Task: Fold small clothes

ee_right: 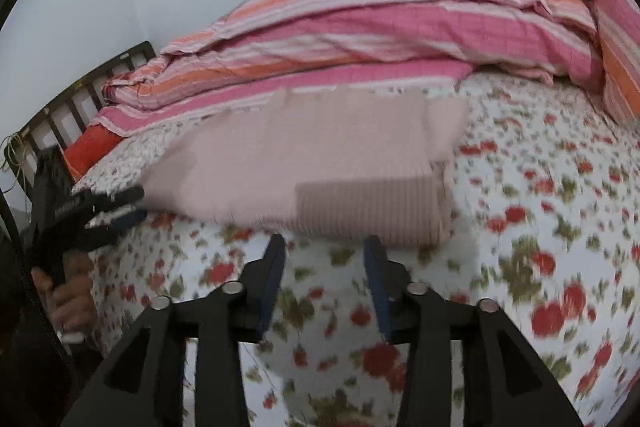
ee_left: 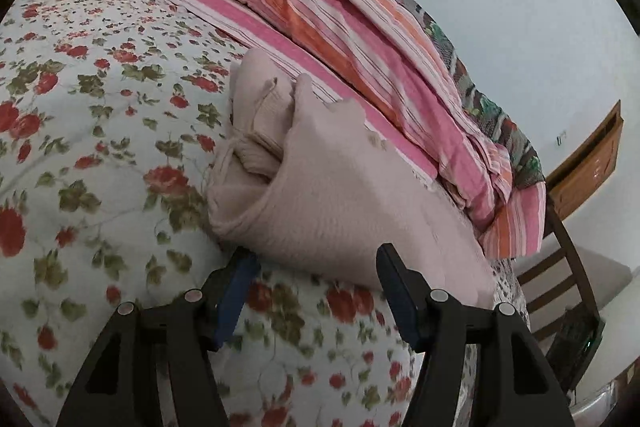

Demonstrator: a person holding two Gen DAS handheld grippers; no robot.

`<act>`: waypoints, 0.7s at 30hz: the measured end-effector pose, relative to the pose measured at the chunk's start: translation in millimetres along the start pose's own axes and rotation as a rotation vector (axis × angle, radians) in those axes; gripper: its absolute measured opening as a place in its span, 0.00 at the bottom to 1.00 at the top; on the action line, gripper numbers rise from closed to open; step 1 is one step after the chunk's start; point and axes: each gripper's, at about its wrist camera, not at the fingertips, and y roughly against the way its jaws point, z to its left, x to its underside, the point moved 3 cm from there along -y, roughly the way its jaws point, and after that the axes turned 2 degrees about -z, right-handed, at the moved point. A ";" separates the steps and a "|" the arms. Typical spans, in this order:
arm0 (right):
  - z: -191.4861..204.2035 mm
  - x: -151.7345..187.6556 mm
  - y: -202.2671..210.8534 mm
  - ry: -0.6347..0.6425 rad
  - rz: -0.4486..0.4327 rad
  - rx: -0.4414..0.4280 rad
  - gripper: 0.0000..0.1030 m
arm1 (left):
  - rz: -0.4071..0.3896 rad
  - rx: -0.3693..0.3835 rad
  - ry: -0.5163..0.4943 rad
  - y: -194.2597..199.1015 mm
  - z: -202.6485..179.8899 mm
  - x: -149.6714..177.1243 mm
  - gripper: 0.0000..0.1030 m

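Observation:
A pale pink knit garment point(ee_left: 332, 187) lies folded on the floral bedsheet point(ee_left: 100, 147), its loose folds bunched at its left end. My left gripper point(ee_left: 316, 254) stands open just in front of the garment's near edge, the pads clear of the cloth. In the right wrist view the same garment point(ee_right: 320, 163) is a flat rectangle with a ribbed band at its near right corner. My right gripper point(ee_right: 324, 241) is open right before that near edge, with only bedsheet between its fingers. The left gripper point(ee_right: 136, 205) shows at the garment's left end, held by a hand point(ee_right: 68, 291).
A bundled quilt point(ee_right: 360, 27) with pink and orange stripes lies along the far side of the bed behind the garment. A dark slatted bed frame point(ee_right: 80, 87) stands at the left. A wooden chair point(ee_left: 560, 267) and a brown wooden panel point(ee_left: 588, 163) are beyond the bed's edge.

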 end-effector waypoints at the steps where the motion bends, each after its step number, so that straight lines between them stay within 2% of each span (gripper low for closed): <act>1: -5.5 3.7 -1.1 -0.032 0.010 -0.015 0.50 | -0.003 -0.006 -0.003 -2.3 -0.3 -1.4 0.59; 8: -33.6 -0.4 -14.6 -0.277 -0.002 -0.123 0.52 | -0.025 -0.048 -0.032 -9.4 -2.3 -4.7 0.59; 12: -44.9 -10.2 -20.9 -0.384 -0.050 -0.119 0.52 | -0.030 -0.046 -0.048 -9.4 -1.2 -5.7 0.59; 17: -56.4 -25.4 -35.7 -0.490 -0.088 -0.100 0.52 | -0.055 -0.077 -0.065 -10.4 -1.1 -7.7 0.57; 19: -61.8 -29.1 -40.9 -0.526 -0.093 -0.091 0.49 | -0.065 -0.092 -0.049 -11.5 0.2 -10.8 0.57; 20: -63.9 -31.2 -43.5 -0.535 -0.092 -0.070 0.42 | -0.069 -0.104 -0.044 -12.4 1.1 -12.7 0.55; 21: -65.4 -33.3 -46.9 -0.534 -0.084 -0.045 0.33 | -0.076 -0.120 -0.036 -12.7 1.9 -15.2 0.47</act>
